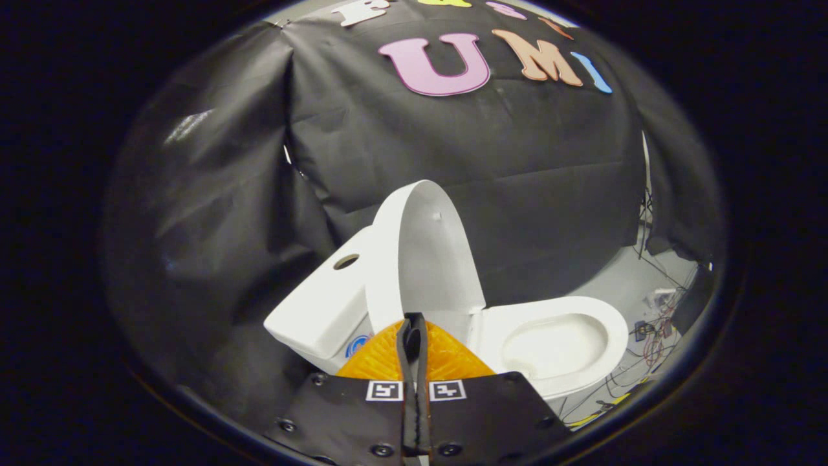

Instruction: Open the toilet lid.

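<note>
The toilet lid [424, 259] is standing raised, tipped up on its hinge and leaning back toward the cistern [320, 307], its pale underside facing out over the bowl. The seat [556, 340] is lying flat on the bowl rim, fully uncovered, with the hollow of the bowl showing through its opening. Judged from this, the main part of the task looks done: the lid is off the seat and well past halfway up.

The gripper [414, 327] is pointing at the foot of the lid, near the hinge end of the seat. Its two fingers are lying pressed together with no gap visible between them, and nothing is sitting between them, so it is closed on nothing. Whether the fingertips are touching the lid's lower edge or merely sitting just in front of it cannot be told.

What may be left is small. The lid is appearing to lean close to the cistern, though whether it is resting against the cistern or only balancing upright is unclear from this angle. If it is balancing, a light push back would settle it; if it is resting, drawing the gripper clear is all that remains.

A flush-button hole [346, 261] is showing on the cistern's top, and loose cables [653, 336] are lying on the floor beyond the bowl's far side.
</note>
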The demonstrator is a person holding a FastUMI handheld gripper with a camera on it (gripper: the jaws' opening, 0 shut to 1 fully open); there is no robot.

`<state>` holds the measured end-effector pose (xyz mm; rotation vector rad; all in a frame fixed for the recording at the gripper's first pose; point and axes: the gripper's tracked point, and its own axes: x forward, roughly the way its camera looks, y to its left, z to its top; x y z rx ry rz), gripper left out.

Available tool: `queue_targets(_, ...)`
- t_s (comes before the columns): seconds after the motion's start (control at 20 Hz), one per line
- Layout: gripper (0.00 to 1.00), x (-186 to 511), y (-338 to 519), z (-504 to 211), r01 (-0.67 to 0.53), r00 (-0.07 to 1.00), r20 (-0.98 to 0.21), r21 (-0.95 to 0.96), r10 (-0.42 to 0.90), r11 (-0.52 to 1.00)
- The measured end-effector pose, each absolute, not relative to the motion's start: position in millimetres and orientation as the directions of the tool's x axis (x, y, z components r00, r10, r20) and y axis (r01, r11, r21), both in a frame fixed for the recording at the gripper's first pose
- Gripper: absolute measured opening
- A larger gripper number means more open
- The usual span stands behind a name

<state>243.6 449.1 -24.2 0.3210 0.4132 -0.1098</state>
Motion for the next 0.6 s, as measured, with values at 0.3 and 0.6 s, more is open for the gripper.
queue_targets(0.3,0.08,257.5,476.2,-21.9,0.129,0.919,-0.389,0.155,-0.06,0.979)
queue_targets(0.6,0.08,261.0,481.9,-21.1,0.152,0.922,-0.371,0.074,-0.114,0.986)
